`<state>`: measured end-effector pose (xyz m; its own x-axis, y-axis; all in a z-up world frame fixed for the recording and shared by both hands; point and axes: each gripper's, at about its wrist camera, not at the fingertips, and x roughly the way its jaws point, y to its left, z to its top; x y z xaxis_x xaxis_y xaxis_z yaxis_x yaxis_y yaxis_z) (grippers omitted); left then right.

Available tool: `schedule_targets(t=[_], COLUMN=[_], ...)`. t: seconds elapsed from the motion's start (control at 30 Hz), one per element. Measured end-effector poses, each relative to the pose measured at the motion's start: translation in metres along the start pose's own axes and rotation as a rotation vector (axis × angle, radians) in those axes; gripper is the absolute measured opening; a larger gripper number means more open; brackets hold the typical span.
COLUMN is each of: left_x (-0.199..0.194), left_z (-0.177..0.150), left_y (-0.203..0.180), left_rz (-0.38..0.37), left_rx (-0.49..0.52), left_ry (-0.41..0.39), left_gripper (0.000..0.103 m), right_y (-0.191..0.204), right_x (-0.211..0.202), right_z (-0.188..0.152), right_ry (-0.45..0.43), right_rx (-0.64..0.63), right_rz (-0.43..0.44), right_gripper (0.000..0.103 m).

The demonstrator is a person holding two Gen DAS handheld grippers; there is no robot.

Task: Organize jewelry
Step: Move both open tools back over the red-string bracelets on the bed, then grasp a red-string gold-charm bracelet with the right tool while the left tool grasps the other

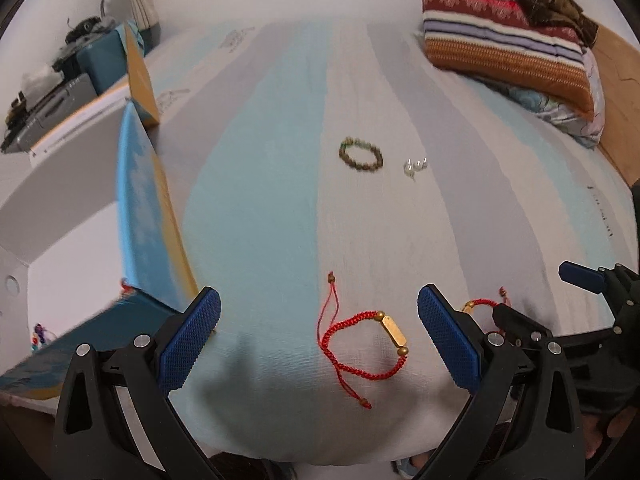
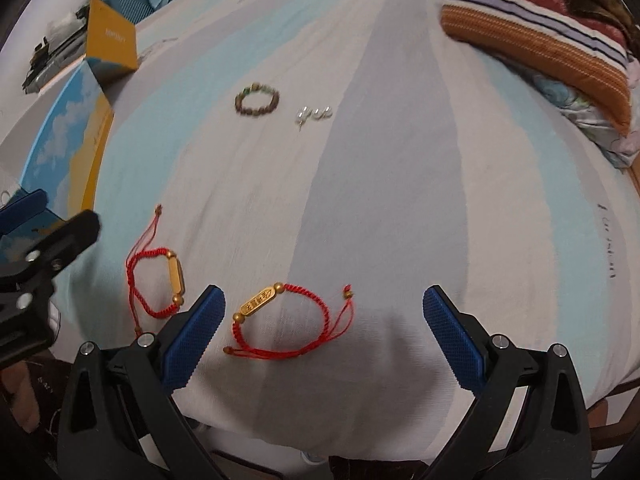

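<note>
Two red cord bracelets with gold bars lie on the striped bed sheet. One [image 1: 362, 346] lies between the fingers of my open, empty left gripper [image 1: 320, 344]; it also shows in the right wrist view [image 2: 158, 280]. The other [image 2: 288, 320] lies between the fingers of my open, empty right gripper [image 2: 324, 338]; in the left wrist view only its gold end [image 1: 480, 305] shows behind my right finger. Farther off lie a brown bead bracelet [image 1: 361, 156] [image 2: 257, 99] and small silver pieces [image 1: 415, 166] [image 2: 314, 114].
An open blue-and-yellow box [image 1: 148, 208] [image 2: 68, 140] sits at the left on the bed. Folded striped blankets and pillows [image 1: 508, 40] [image 2: 540, 36] are stacked at the far right. A cluttered shelf [image 1: 52, 92] stands beyond the bed on the left.
</note>
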<state>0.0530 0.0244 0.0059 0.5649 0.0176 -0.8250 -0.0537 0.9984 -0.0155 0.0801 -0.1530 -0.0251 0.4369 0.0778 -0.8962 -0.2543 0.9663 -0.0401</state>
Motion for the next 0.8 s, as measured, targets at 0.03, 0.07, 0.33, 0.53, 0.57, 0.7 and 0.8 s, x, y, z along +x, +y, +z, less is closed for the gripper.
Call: schedule_targets(t=[0.03,0.07,0.33,0.53,0.57,0.7,0.8], left_x=[0.005,0.012,0.048,0.066,0.069,0.078,0.079], left_z=[0.0,-0.001,-0.008,-0.012,-0.013,-0.016,-0.017], left_y=[0.0,-0.001,-0.001,-0.002,-0.002,-0.001,0.0], left_rz=[-0.01,-0.01,-0.019,-0.047,-0.049,-0.042,-0.051], left_rx=[0.001,0.002,-0.008,-0.017,-0.019,-0.024,-0.032], left_ry=[0.01,0.026,0.107,0.151,0.159,0.183,0.197], left_gripper=[0.097,0.097,0.097,0.097,0.097,0.096,0.095], right_y=[0.002,0.004,0.012,0.013,0.013,0.012,0.012], right_x=[0.004,0.006,0.024,0.04,0.043,0.051,0.055], right_z=[-0.001,-0.001,-0.003,-0.003,-0.004,-0.004,-0.004], right_ry=[0.012,0.021,0.058,0.091,0.098,0.122,0.134], right_rx=[-0.005,-0.011,-0.028,-0.022,-0.024,-0.023,-0.018], right_rz=[0.005,0.013,0.018,0.018,0.018,0.015,0.026], right_gripper=[0.095,0.095,0.095,0.095,0.095,0.095,0.09])
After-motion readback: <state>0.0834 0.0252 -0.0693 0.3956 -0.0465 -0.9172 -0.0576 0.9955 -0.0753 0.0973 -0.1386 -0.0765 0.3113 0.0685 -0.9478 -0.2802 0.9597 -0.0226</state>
